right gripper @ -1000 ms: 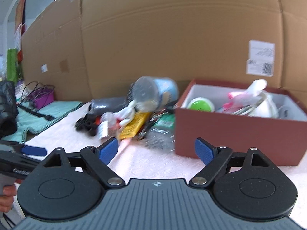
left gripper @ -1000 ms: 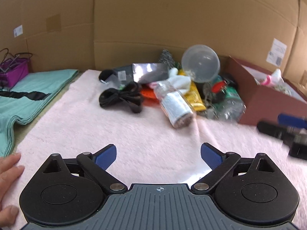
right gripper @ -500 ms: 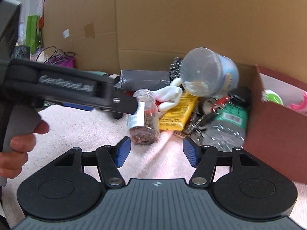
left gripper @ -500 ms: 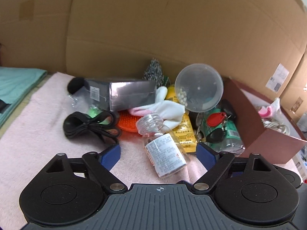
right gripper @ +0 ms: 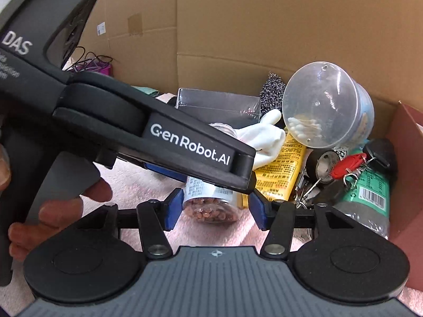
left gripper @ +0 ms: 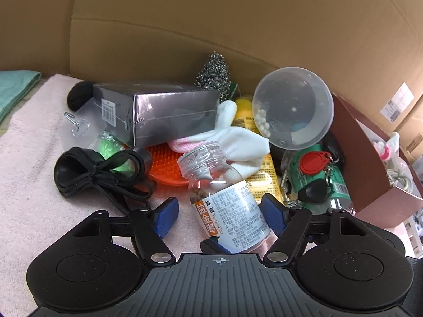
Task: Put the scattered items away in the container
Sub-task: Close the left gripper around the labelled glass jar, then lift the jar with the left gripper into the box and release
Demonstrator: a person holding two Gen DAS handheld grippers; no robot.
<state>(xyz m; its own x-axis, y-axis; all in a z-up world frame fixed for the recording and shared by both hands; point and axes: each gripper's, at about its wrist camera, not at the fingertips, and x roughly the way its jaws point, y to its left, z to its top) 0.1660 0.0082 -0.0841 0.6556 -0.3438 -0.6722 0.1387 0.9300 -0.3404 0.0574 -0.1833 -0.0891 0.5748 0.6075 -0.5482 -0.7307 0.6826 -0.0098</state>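
My left gripper [left gripper: 219, 215] and right gripper [right gripper: 214, 208] both stand open, each straddling the pill bottle [left gripper: 227, 206] without visibly touching it. The bottle lies on its side on the pink towel [left gripper: 31, 158], left of the maroon box [left gripper: 370, 185].

left tongs [left gripper: 220, 212]: black, blue pads | body marked GenRobot.AI, DAS
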